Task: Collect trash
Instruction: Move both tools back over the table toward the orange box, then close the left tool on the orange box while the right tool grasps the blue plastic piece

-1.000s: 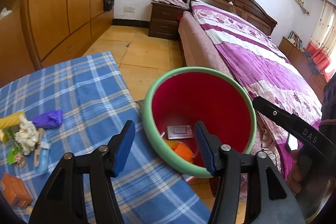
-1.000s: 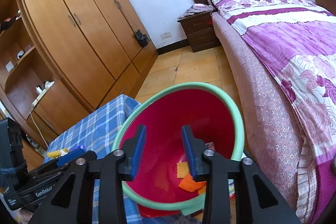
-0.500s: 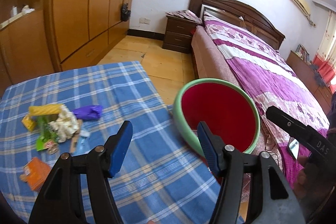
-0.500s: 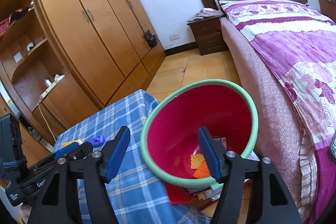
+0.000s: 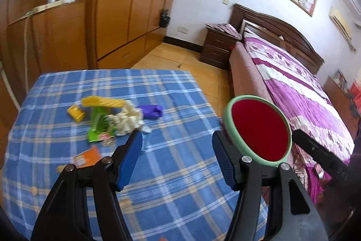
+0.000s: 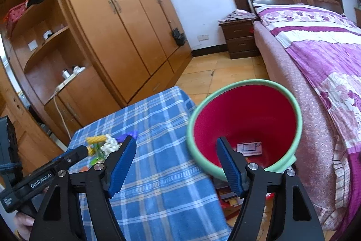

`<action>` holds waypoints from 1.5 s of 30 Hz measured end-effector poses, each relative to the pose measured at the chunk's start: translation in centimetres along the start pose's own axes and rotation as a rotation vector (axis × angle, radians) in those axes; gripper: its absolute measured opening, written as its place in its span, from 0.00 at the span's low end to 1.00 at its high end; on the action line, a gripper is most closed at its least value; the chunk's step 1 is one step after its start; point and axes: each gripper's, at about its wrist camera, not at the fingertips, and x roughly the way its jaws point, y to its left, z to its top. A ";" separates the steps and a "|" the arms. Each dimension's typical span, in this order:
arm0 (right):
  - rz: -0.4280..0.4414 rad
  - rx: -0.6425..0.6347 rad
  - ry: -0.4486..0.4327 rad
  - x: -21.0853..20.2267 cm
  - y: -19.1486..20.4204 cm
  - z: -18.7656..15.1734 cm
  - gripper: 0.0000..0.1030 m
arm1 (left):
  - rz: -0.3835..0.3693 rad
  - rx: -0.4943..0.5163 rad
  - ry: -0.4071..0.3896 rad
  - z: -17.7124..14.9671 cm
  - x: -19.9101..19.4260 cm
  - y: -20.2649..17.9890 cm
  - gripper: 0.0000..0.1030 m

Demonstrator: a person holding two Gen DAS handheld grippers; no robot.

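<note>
Both grippers are spread wide and hold nothing: the left gripper (image 5: 177, 157) hangs above the checked tablecloth (image 5: 176, 191), the right gripper (image 6: 176, 162) near the red bin (image 6: 246, 121). The step looks like reaching for more trash. The heap of wrappers (image 5: 112, 119) lies ahead; next, descend and close on one piece.
</note>
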 end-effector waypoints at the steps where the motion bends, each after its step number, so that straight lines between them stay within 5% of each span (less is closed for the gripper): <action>1: 0.001 -0.003 0.001 0.1 0.3 -0.2 0.74 | 0.006 -0.009 -0.004 -0.1 -0.3 0.5 0.62; 16: 0.075 -0.052 0.096 3.5 4.6 -3.5 0.75 | 0.157 -0.209 -0.004 -2.4 -1.6 10.2 0.62; 45: 0.072 -0.080 0.216 6.8 5.8 -5.5 0.75 | 0.206 -0.161 0.094 -5.3 5.4 10.8 0.57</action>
